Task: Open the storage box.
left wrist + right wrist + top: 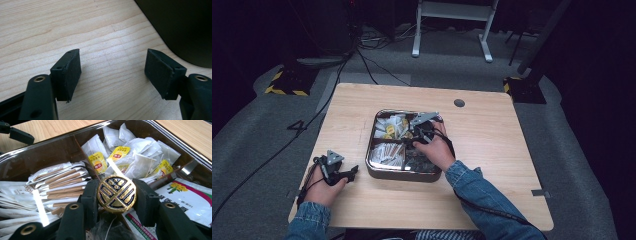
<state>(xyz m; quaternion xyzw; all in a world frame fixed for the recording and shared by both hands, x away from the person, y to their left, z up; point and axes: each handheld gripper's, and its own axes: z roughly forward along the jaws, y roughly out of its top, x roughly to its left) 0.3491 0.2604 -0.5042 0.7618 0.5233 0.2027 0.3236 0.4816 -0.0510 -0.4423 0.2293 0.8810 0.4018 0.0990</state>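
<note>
The right tongs [116,195] grip a round gold-and-black foil-wrapped disc [116,194] between both pads, low over the compartmented metal tray [379,172] at mid-worktop [492,145]. Yellow-tagged tea bags [135,157] crowd the compartment beyond the disc; brown-striped stick sachets [62,185] lie to one side, a flower-printed packet [192,197] to the other. The left tongs [112,72] rest wide and empty on bare wood beside the tray's outer wall.
</note>
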